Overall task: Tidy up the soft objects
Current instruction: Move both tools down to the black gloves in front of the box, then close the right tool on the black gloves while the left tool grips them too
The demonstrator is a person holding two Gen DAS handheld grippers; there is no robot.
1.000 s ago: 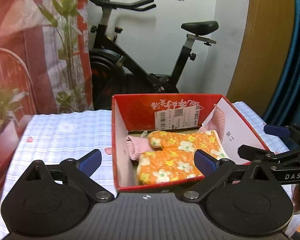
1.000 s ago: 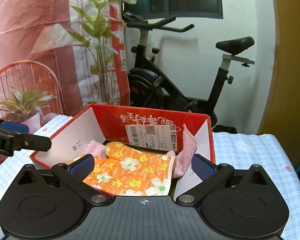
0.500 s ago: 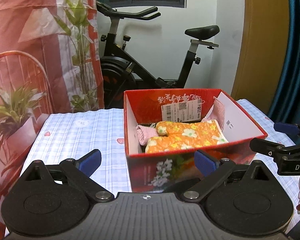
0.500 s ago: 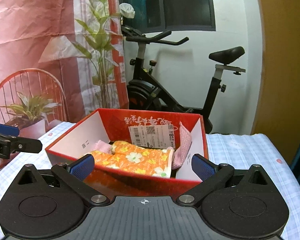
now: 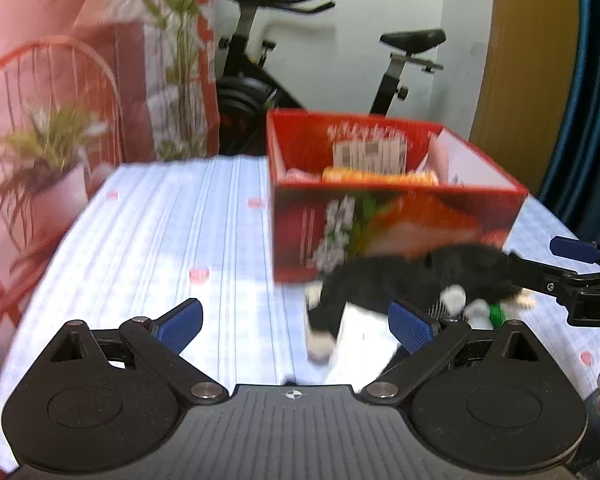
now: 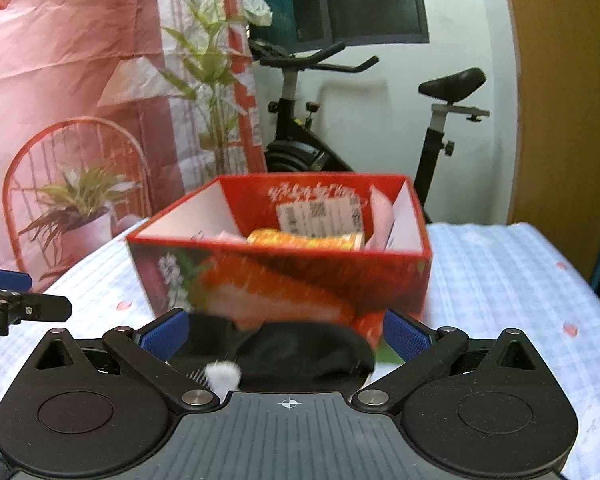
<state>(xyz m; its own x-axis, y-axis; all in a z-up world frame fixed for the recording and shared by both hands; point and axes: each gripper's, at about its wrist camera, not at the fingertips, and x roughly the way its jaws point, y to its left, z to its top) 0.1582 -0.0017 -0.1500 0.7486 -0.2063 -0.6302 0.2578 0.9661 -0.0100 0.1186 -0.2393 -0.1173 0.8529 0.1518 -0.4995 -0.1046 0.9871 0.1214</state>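
Left gripper (image 5: 296, 322): wide open, empty, above checked cloth (image 5: 160, 240). Black sock (image 5: 412, 276) with white patches: blurred, in front of red box (image 5: 396, 232), on the cloth near the right gripper (image 6: 284, 334). Right gripper: fingers spread wide, sock between them; whether gripped, cannot tell. In the box: orange floral fabric (image 6: 306, 239), pink fabric (image 6: 382, 216). Behind: exercise bike (image 6: 300, 120).

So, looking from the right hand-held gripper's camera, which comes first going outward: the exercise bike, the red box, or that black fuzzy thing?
From the right hand-held gripper:
1. Black soft item, lying between its open fingers, directly in front.
2. Red box, just behind that, centre of the table.
3. Exercise bike, beyond the table, against the white wall.
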